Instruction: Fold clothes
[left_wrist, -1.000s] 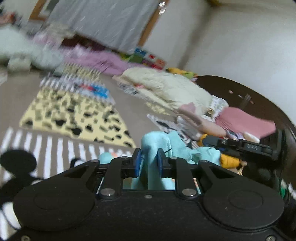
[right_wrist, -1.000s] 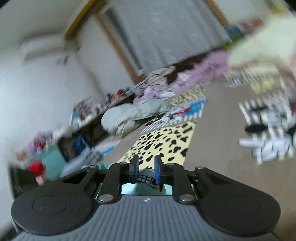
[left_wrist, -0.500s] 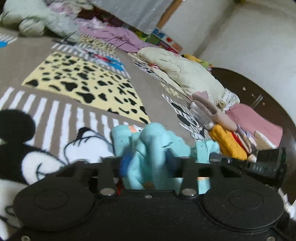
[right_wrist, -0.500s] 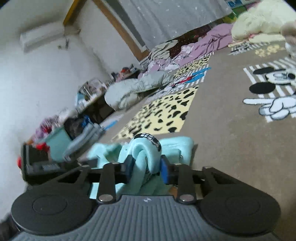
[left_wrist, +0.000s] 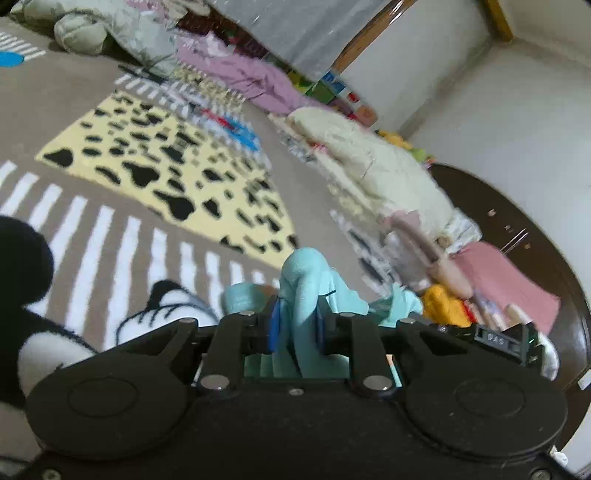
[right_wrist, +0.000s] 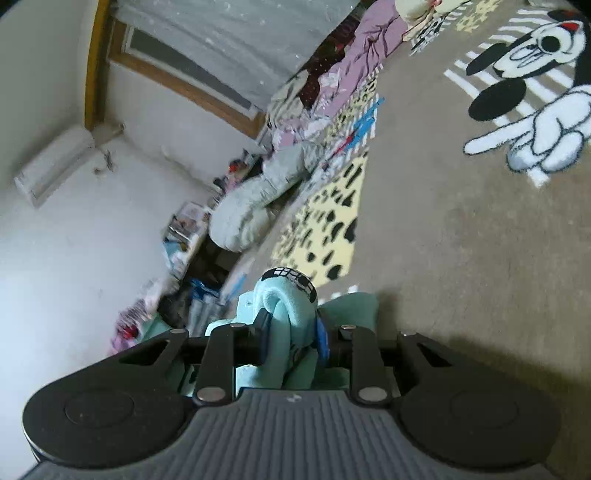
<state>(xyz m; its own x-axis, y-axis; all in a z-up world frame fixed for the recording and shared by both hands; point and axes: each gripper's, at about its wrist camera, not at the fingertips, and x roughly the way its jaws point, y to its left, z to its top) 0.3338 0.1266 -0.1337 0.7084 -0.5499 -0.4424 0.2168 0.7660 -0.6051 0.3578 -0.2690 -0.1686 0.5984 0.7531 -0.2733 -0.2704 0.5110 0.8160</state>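
While both my jaws pinch cloth, notes follow.
Left gripper (left_wrist: 297, 326): clamped on turquoise garment (left_wrist: 306, 280).
Right gripper (right_wrist: 291, 338): clamped on another bunch of it.
Garment: bunched above rug (right_wrist: 461, 240).
Technique: probably keep grips level and taut, lay flat on rug.

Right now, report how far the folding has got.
Done: no finished fold shows. In hand: the left gripper and right gripper each pinch a bunch of the teal garment. Left: laying it on the rug and folding it; the clothes pile remains unsorted.
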